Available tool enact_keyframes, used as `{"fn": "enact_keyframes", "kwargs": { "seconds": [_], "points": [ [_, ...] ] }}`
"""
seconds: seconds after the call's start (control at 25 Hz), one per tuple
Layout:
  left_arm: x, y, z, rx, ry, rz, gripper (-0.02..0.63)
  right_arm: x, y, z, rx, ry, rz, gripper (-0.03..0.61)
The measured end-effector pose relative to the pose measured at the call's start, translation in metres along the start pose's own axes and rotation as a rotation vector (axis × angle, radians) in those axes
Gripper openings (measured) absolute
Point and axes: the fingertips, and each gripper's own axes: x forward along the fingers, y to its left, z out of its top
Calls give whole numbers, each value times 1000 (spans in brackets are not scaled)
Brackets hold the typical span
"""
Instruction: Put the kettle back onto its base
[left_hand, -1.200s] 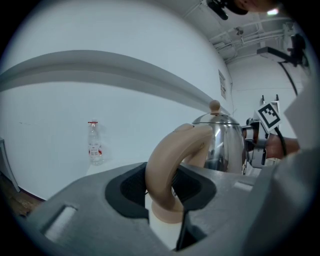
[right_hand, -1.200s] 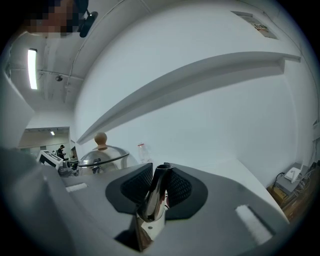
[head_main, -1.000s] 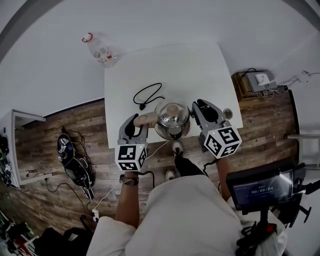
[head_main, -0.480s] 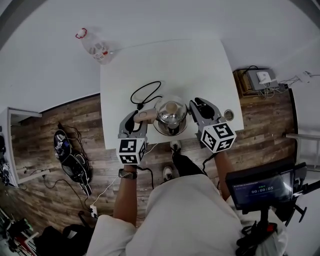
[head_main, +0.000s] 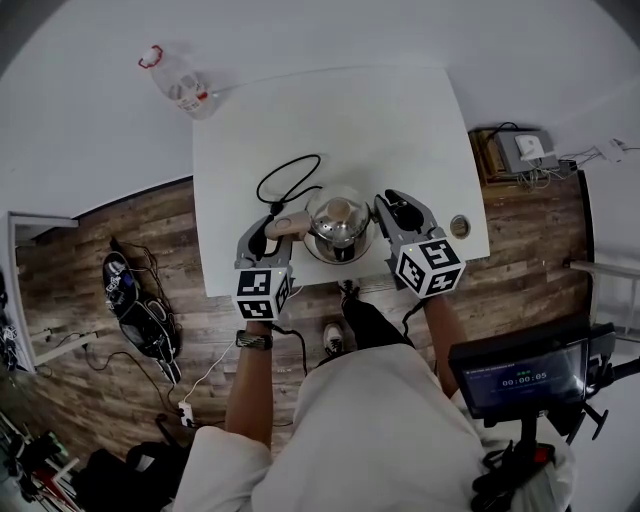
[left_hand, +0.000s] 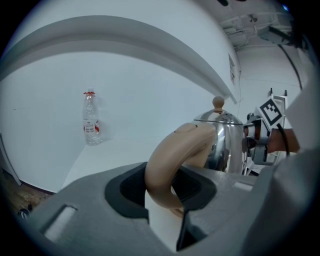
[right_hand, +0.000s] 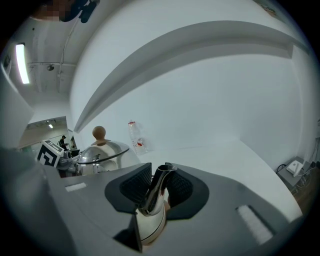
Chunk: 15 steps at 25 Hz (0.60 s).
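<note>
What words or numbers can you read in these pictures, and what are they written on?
"00:00:05" on the screen at the lower right of the head view; the small line above it is too small to read.
Bottle label: red, print too small to read.
Marker cubes: black-and-white patterns only, no words.

I see the kettle (head_main: 340, 222) near the counter's (head_main: 400, 130) front edge, between my left hand-held gripper (head_main: 268, 232) at its handle and my right hand-held gripper (head_main: 397, 208) at its spout. A cord (head_main: 285, 180) lies behind it to the left, and a bottle (head_main: 176, 86) stands at the far left corner.
</note>
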Motion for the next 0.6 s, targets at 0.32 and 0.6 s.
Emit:
{"fn": "enact_keyframes", "kwargs": {
  "seconds": [0.32,0.6],
  "points": [
    [5,-2,-4,4,10,-2,138,1,-5,-7,4,3,-3,87],
    [7,-4,-8,-15,2,-17,140,2,-7,-6,-8,-9,-7,86]
  ]
}}
